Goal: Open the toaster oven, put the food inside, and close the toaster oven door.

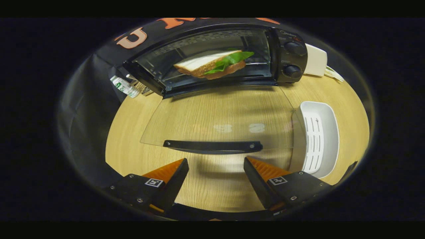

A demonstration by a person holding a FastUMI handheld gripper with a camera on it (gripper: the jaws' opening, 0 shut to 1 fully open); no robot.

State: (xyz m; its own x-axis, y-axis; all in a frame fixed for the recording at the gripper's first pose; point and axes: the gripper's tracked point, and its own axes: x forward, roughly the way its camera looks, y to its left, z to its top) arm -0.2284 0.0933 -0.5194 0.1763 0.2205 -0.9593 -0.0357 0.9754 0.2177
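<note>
Jaws wide apart and holding nothing, the gripper [215,174] hovers over the wooden table [132,146] with its fingers just short of the door handle [213,146]. That handle sits on the outer lip of the glass door [219,122], which lies folded down flat toward the fingers, so the closing step looks to be what remains.

Risks, as I judge them: the glass is see-through and easy to misread, so a low approach could knock a fingertip into its edge instead of getting under the handle; lifting from one end of the handle might let the door slip off the fingers and drop back with a bang; pushing too hard at the end could shove the whole toaster oven [219,53] backward.

Just right of the door lies a white tray [320,136], close enough to its corner to be nudged by a wide swing. Farther on, the sandwich [209,64] rests inside the oven on the rack, lettuce poking out toward the knobs [294,59]. Beyond the oven's left corner a small labelled item [124,87] lies by the wall, and a white box [316,59] sits behind its right side
</note>
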